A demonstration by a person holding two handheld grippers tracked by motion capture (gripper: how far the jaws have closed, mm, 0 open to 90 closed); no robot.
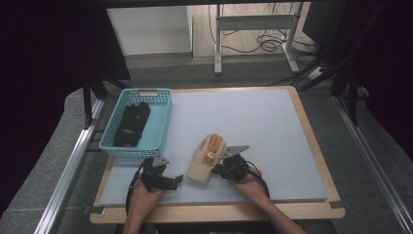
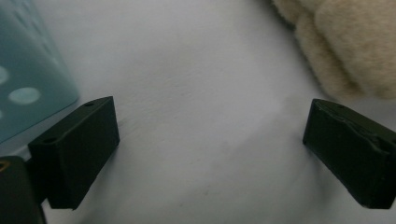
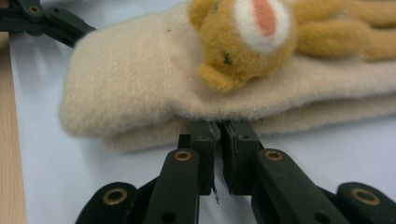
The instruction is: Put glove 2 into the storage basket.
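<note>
Near the middle of the pad [image 1: 253, 126], just right of the basket [image 1: 163, 105], lies the plush mitten [image 3: 140, 84], soft, light and floppy. My right gripper [image 3: 218, 140] is clenched at its edge, maybe pinching fabric; my left gripper [image 2: 210, 144] is released. I judge the thick cuff the best hold.

Cream glove [image 1: 200, 165] with orange bear face (white-pink muzzle); teal basket [image 1: 160, 119] with black item [image 1: 131, 124]; pale-blue mat [image 1: 253, 126].

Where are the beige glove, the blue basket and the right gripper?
beige glove [image 1: 202, 165], high view, on its cuff half.
blue basket [image 1: 164, 114], high view, on its right wall.
right gripper [image 3: 218, 140], right gripper view, between its closed fingertips at the glove's edge.
</note>
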